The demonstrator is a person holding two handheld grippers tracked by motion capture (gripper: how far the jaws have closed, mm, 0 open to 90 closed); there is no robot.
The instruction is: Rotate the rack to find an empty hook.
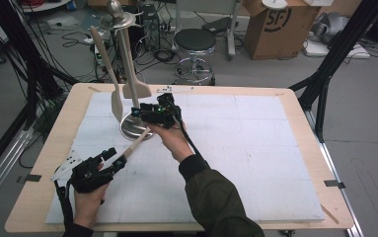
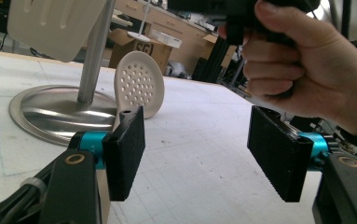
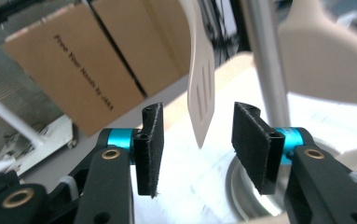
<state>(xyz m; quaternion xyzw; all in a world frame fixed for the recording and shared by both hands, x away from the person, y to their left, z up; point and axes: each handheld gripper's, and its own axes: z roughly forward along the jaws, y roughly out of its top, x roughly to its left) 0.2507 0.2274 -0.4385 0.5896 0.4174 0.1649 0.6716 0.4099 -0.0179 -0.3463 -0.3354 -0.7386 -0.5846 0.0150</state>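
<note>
Left gripper: we find the black two-jaw left gripper (image 1: 119, 159) at the near left of the table, held in the person's left hand (image 1: 89, 197); its jaws stand apart, and in the left gripper view (image 2: 195, 149) nothing lies between the pads.

Skimmer: we list a cream plastic skimmer spoon with a round perforated head (image 2: 139, 86); the head leans against the rim of the stand's base, and its pale handle (image 1: 136, 144) runs across the mat toward the left gripper, its end just beside the left pad; we cannot tell whether they touch.

Table: a light wooden table (image 1: 53, 143) covered by a white gridded mat (image 1: 245, 143).

Stand: a steel utensil stand with a round polished base (image 1: 132, 129) and an upright pole (image 1: 126, 54), set on the mat's far left.

Hanging utensils: a cream slotted turner (image 1: 117, 106) and a cream solid spatula (image 1: 136, 90) hang from the stand's top, blades down above the base.

Right gripper: we record the black right gripper (image 1: 144, 114) in the person's right hand (image 1: 172, 140), over the base; its jaws stand apart, and in the right gripper view (image 3: 198, 140) the slotted turner (image 3: 201, 105) hangs beyond the gap, not pressed by either pad.

Sleeve: a dark olive sleeve (image 1: 216, 197) covers the right forearm.
</note>
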